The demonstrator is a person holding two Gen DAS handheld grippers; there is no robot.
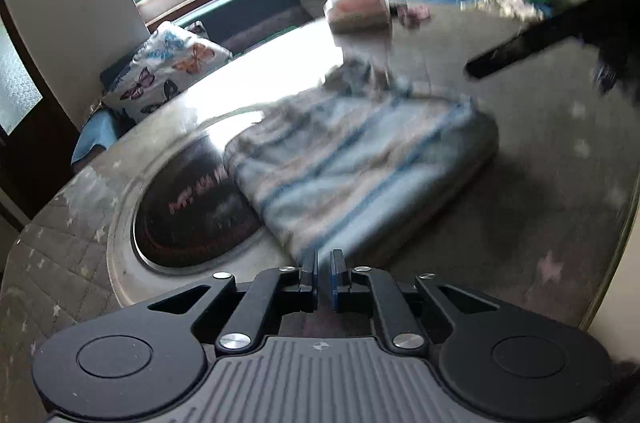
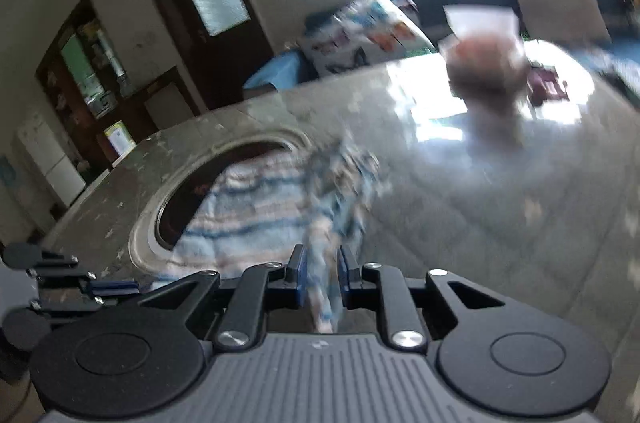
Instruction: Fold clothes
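Both grippers are down at the near edge of the striped cloth (image 1: pixel 352 159), a blue and white piece lying partly folded on the round table (image 1: pixel 520 183), its left side draped over the dark round inset (image 1: pixel 192 219) in the tabletop. The pictures are smeared, so fine detail is hard to call.

The left gripper (image 1: pixel 323 259) has its jaws drawn nearly together right at the cloth's near hem. Whether a thin edge is pinched between them I cannot tell; the gap looks almost nothing. From the other camera the left gripper (image 2: pixel 114 286) sits at the far left, low over the table.

The right gripper (image 2: pixel 322 263) shows more: a strip of the striped cloth (image 2: pixel 256 211) runs straight between its blue pads (image 2: pixel 301 277), jaws narrow and closed on that fabric.

So the step looks like taking the near edge to carry it over for the next fold. To do it well, I'd say both hands should hold the same hem, well apart, and lift together so the edge stays straight. Keep the lift low, lay the edge square onto the far side, and watch that the part over the inset doesn't drag or bunch. The box (image 1: pixel 358 3) at the far side is well clear.
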